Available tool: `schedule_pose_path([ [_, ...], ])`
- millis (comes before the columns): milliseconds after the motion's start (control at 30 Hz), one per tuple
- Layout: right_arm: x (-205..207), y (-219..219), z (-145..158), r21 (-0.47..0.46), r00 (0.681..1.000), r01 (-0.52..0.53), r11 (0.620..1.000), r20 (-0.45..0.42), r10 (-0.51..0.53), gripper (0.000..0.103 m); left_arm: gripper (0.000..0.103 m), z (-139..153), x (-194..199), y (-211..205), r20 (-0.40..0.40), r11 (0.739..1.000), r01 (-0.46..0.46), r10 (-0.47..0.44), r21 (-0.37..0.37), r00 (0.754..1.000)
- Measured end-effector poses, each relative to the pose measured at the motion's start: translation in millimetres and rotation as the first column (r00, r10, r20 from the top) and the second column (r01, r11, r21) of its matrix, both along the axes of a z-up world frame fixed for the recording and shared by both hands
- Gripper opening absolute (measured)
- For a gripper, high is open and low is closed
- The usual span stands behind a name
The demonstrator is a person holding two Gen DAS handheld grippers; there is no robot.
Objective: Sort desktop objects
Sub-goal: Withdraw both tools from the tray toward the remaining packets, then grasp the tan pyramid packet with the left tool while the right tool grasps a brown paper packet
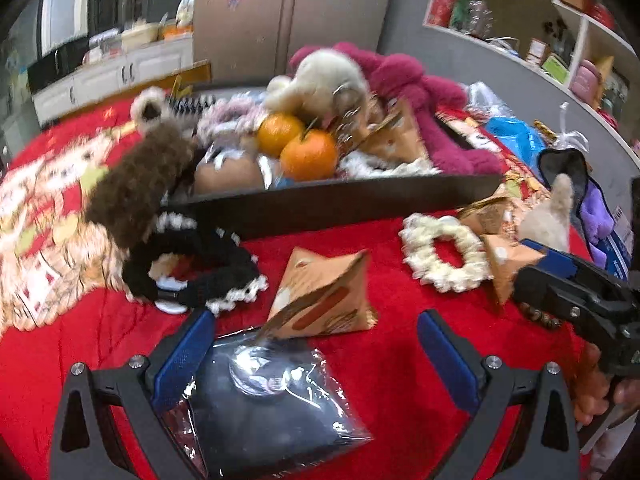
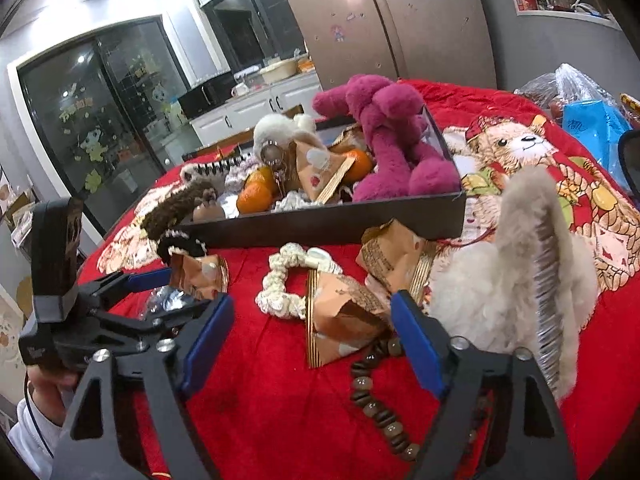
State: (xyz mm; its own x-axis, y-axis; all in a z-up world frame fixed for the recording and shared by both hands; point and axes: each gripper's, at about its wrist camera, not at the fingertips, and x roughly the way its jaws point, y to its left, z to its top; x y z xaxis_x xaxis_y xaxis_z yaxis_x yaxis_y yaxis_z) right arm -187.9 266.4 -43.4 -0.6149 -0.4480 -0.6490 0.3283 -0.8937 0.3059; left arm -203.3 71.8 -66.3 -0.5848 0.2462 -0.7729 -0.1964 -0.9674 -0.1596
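Note:
A black box (image 1: pixel 344 204) on the red cloth holds two oranges (image 1: pixel 308 154), a magenta plush (image 1: pixel 400 76), a white plush and paper packets; it also shows in the right wrist view (image 2: pixel 328 222). My left gripper (image 1: pixel 316 340) is open over a clear-wrapped dark packet (image 1: pixel 276 400), with a brown pyramid packet (image 1: pixel 324 300) just ahead. My right gripper (image 2: pixel 312 328) is open around another brown pyramid packet (image 2: pixel 340 316), beside a cream scrunchie (image 2: pixel 284 284) and a bead bracelet (image 2: pixel 380 408). The right gripper also shows in the left wrist view (image 1: pixel 532 264).
A black-and-white scrunchie (image 1: pixel 200 276) and a brown fuzzy clip (image 1: pixel 136 188) lie left of the box. A white furry comb clip (image 2: pixel 520 280) stands at the right. A blue bag (image 2: pixel 592 128) and shelves (image 1: pixel 540 20) are beyond the table's right edge.

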Motion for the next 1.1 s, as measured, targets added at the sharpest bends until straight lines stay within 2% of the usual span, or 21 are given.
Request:
schedule_pose_path([
  [133, 1.0, 0.6, -0.3, 0.001, 1.000, 0.008, 1.000, -0.002, -0.008, 0.076, 0.103, 0.9, 0.7, -1.3, -0.002, 1.000, -0.002, 0.002, 0.003, 1.000],
  [200, -1.8, 0.5, -2.9, 0.003, 1.000, 0.013, 1.000, 0.015, -0.013, 0.076, 0.103, -0.2, 0.9, 2.7, 0.003, 1.000, -0.001, 0.001, -0.031, 1.000],
  [300, -6.6, 1.7, -7.5, 0.010, 0.998, 0.028, 1.000, 0.047, -0.028, 0.074, 0.103, -4.2, 1.4, 17.5, 0.013, 0.989, 0.009, -0.007, -0.147, 1.000],
  [333, -7.9, 2.3, -8.9, 0.006, 0.998, 0.030, 1.000, 0.056, -0.030, 0.071, 0.103, -3.8, 2.6, 19.6, 0.007, 0.987, 0.010, -0.009, -0.159, 1.000],
  [433, -11.2, 5.0, -12.5, 0.001, 0.996, 0.046, 0.999, 0.081, -0.045, 0.065, 0.103, -3.5, 2.6, 13.0, 0.012, 0.993, 0.009, -0.008, -0.117, 1.000],
  [500, -12.9, 6.4, -15.1, -0.001, 0.994, 0.057, 0.998, 0.096, -0.057, 0.056, 0.103, -3.5, 3.5, 12.4, 0.011, 0.993, 0.009, -0.008, -0.119, 1.000],
  [600, -13.9, 8.6, -16.3, -0.003, 0.992, 0.068, 0.998, 0.103, -0.067, 0.049, 0.103, -3.2, 4.9, 12.1, 0.008, 0.992, 0.008, -0.007, -0.122, 1.000],
  [667, -13.5, 7.5, -15.8, 0.006, 0.993, 0.068, 0.998, 0.100, -0.068, 0.048, 0.092, -0.5, 5.4, 10.3, -0.004, 0.993, -0.008, 0.008, -0.120, 1.000],
  [733, -12.3, 7.4, -15.3, 0.013, 0.993, 0.070, 0.997, 0.092, -0.071, 0.047, 0.063, 3.0, 4.7, 6.6, -0.023, 0.992, -0.041, 0.038, -0.123, 0.999],
  [767, -11.6, 7.2, -14.6, 0.013, 0.994, 0.069, 0.998, 0.087, -0.070, 0.043, 0.055, 4.1, 7.0, 3.6, -0.031, 0.992, -0.046, 0.042, -0.114, 0.999],
  [867, -6.7, 9.2, -10.3, 0.010, 0.995, 0.080, 0.997, 0.060, -0.080, 0.039, 0.047, 4.4, 11.6, -0.2, -0.036, 0.994, -0.039, 0.035, -0.106, 0.999],
  [900, -4.9, 8.8, -8.0, 0.012, 0.995, 0.082, 0.997, 0.047, -0.083, 0.039, 0.040, 5.0, 13.2, -0.8, -0.041, 0.993, -0.038, 0.034, -0.110, 0.999],
  [967, -1.3, 7.7, -2.7, 0.024, 0.996, 0.085, 0.996, 0.015, -0.085, 0.039, 0.035, 8.9, 20.7, -3.2, -0.058, 0.993, -0.038, 0.032, -0.109, 0.998],
  [1000, 0.4, 6.7, -0.8, 0.026, 0.996, 0.084, 0.996, 0.003, -0.084, 0.039, 0.004, 10.3, 23.3, -4.3, -0.065, 0.994, -0.037, 0.030, -0.106, 0.997],
  [1033, 2.3, 6.3, 1.0, 0.026, 0.997, 0.082, 0.996, -0.009, -0.082, 0.039, 0.000, 11.6, 25.9, -5.8, -0.063, 0.994, -0.037, 0.031, -0.103, 0.998],
  [1100, 6.6, 4.4, 5.6, 0.025, 0.996, 0.084, 0.996, -0.038, -0.083, 0.039, 0.000, 14.0, 30.2, -9.0, -0.063, 0.995, -0.035, 0.029, -0.098, 0.998],
])
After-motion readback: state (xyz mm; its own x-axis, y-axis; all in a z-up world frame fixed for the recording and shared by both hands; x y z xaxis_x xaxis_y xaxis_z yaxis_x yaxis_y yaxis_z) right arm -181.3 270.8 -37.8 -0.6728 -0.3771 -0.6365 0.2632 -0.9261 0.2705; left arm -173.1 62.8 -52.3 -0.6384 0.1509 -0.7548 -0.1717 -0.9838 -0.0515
